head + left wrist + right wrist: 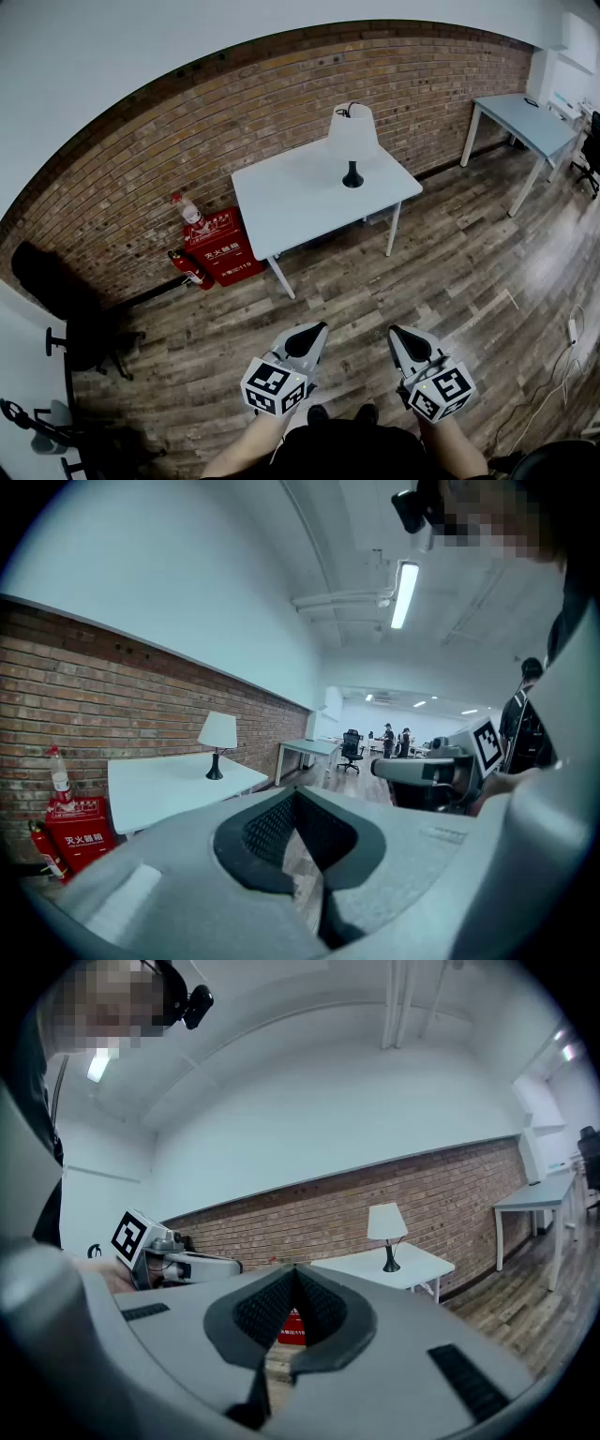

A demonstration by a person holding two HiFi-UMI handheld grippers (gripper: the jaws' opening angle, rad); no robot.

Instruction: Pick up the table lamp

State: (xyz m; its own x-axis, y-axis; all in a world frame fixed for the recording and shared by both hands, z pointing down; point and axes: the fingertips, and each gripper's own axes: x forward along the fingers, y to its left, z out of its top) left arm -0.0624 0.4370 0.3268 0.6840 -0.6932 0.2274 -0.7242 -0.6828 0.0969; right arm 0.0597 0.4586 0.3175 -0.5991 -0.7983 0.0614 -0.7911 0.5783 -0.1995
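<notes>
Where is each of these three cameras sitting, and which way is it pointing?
Head view: on the person's head, looking steeply down at the white table with the table lamp; forearms, left gripper and right gripper show.
Left gripper view: on the left gripper, looking along its shut jaws toward the lamp; right gripper at right.
Right gripper view: on the right gripper, along its shut jaws; left gripper at left.
Shared: all three show the lamp.

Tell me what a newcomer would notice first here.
A white-shaded lamp stands alone on a white table by the brick wall. A red fire-extinguisher box sits on the floor beside it. Nearest the camera, the left hand-held gripper and right hand-held gripper are shut and empty.
</notes>
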